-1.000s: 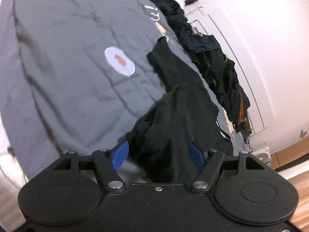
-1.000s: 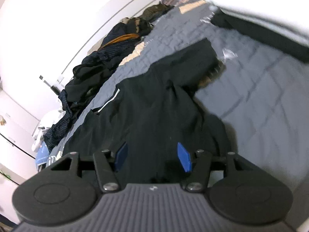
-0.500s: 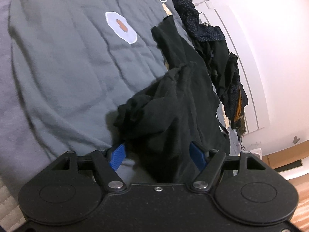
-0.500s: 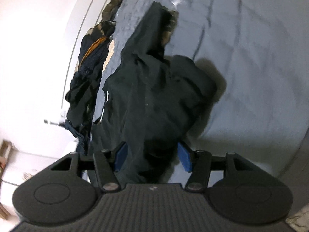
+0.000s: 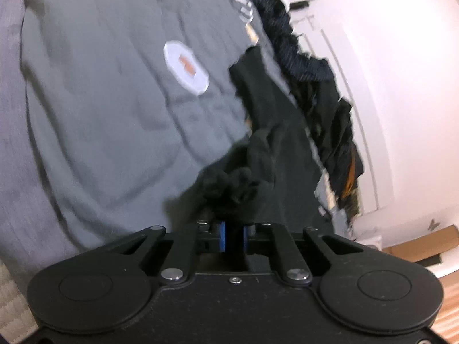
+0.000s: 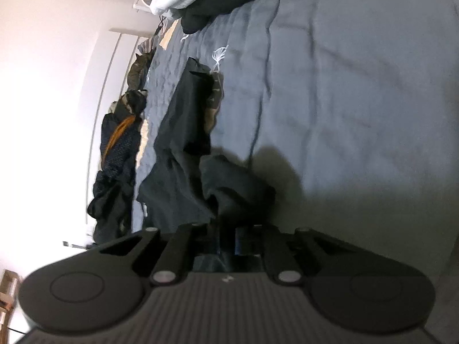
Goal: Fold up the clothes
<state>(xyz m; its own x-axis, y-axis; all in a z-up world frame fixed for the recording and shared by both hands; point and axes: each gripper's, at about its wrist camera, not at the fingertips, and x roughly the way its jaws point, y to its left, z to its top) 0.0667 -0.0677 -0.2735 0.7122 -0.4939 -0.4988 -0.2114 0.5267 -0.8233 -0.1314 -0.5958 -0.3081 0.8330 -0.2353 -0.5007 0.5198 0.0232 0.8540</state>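
While pinched: black garment, both tongs.

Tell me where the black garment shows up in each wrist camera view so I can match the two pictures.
Left wrist: the black garment runs from upper centre down to the left gripper, bunched in its pads.
Right wrist: the black garment lies left of centre and reaches the right gripper, which pinches it.
Shared landmark: the pile of dark clothes along the white wall.
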